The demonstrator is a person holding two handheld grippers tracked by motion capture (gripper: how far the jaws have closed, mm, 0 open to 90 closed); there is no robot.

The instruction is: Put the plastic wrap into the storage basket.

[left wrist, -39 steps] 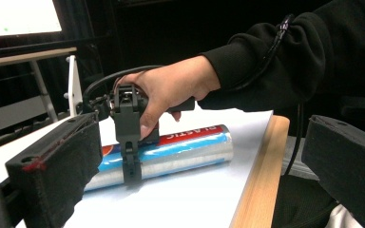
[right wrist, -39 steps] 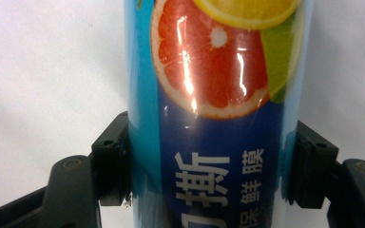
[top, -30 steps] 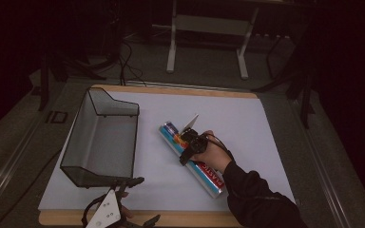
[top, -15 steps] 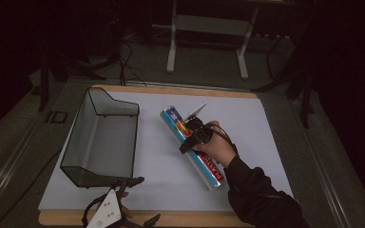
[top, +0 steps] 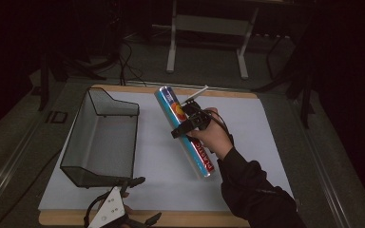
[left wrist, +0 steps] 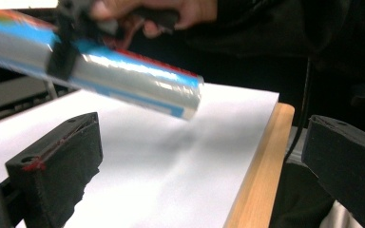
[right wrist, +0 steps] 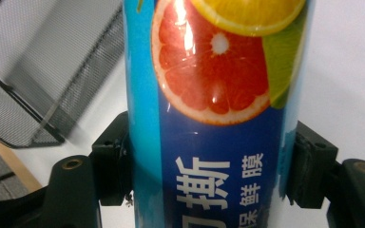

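Clamped in the right hand-held gripper [top: 189,124], the plastic-wrap box [top: 184,131] has risen off the counter [top: 161,156], shifting toward the mesh basket [top: 102,137], a likely destination. The left hand-held gripper [top: 132,202] waits, jaws apart.

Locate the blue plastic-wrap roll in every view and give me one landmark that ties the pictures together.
High view: plastic-wrap roll at centre, slanting, clamped by the right gripper.
Left gripper view: upper left, hanging above the white mat.
Right gripper view: centre, upright between the jaws.
Shared landmark: the white mat; the mesh basket also appears in the high and right gripper views.
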